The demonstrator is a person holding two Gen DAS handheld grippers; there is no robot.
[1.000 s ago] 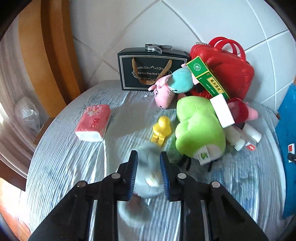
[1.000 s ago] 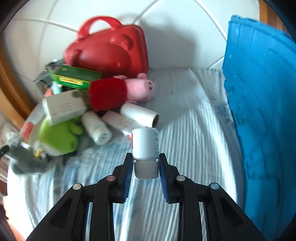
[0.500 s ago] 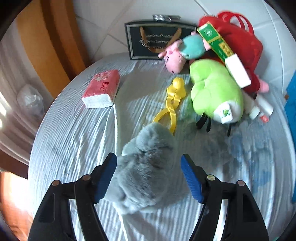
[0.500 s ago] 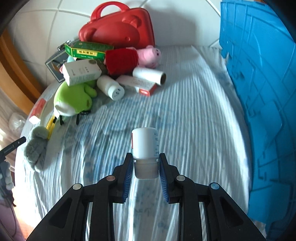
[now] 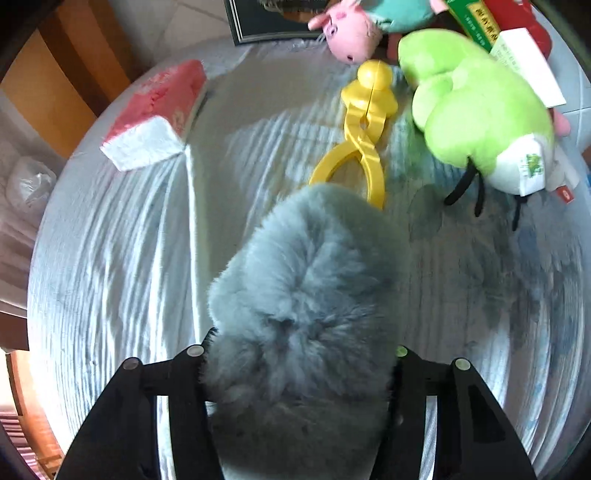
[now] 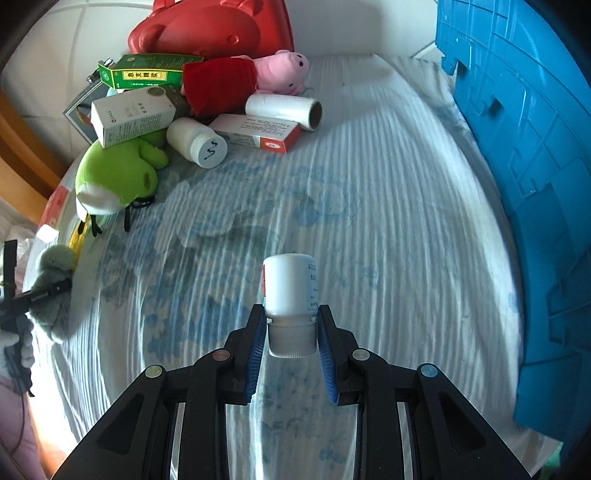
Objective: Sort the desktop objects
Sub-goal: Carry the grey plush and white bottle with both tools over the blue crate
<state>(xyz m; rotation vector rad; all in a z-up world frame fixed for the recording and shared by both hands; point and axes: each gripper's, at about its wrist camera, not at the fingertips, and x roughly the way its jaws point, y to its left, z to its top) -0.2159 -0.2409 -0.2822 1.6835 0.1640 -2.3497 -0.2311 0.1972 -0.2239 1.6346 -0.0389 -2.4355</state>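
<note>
A grey furry plush toy [image 5: 306,314] lies on the striped cloth and fills the space between the wide-open jaws of my left gripper [image 5: 299,354], hiding the pads. It also shows in the right wrist view [image 6: 51,284] at the far left. My right gripper [image 6: 291,339] is shut on the cap end of a white pill bottle [image 6: 290,286], held above the cloth.
A pile stands at the back: green plush [image 5: 476,107], yellow plastic tongs [image 5: 365,125], pink pig plush [image 5: 354,33], red case [image 6: 210,26], boxes [image 6: 133,116], second white bottle [image 6: 197,142], white roll [image 6: 282,109]. A pink tissue pack [image 5: 159,114] lies left. A blue crate [image 6: 524,184] stands right.
My left gripper opened wide and let go of the grey plush, then moved forward over it. My right gripper drew back from the pile with the bottle.
</note>
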